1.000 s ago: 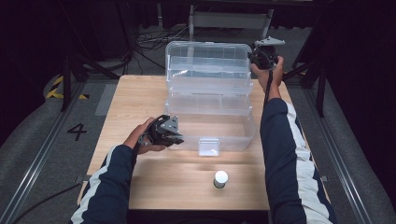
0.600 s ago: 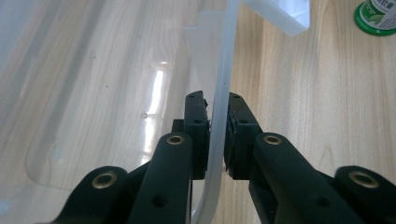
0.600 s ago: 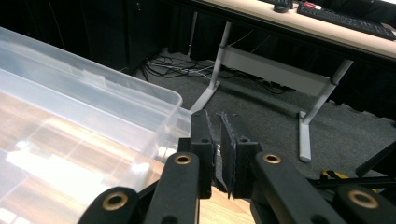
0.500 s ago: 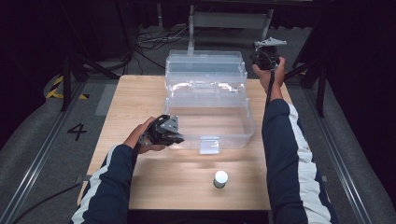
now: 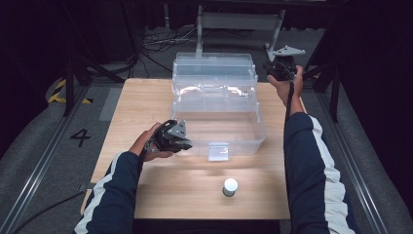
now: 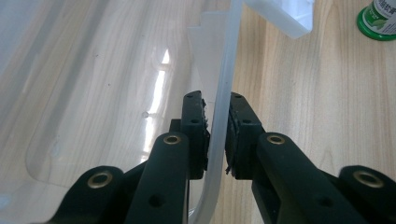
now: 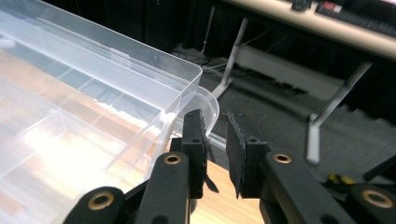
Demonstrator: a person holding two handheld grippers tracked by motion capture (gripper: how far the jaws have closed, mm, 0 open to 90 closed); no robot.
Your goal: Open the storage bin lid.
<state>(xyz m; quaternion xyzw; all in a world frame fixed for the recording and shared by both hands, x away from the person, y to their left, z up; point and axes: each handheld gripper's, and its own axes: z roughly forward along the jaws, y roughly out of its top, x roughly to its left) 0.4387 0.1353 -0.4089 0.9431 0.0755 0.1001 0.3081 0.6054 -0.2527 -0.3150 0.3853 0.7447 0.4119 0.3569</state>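
Clear plastic lidded storage box [image 5: 216, 109] mid-surface, its lid now swung fully back. Right gripper [image 5: 281, 68] fingers just opened off lid's corner, empty. Left gripper [image 6: 215, 135] pinches near wall rim. Box open for loading.

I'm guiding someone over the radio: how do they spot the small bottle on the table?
Start at the wooden table and find the big clear plastic box in its middle. Come toward the person's edge, past the box's front latch. The small bottle stands alone there, upright, with a white cap and green label; it is the one loose item that is not clear plastic.
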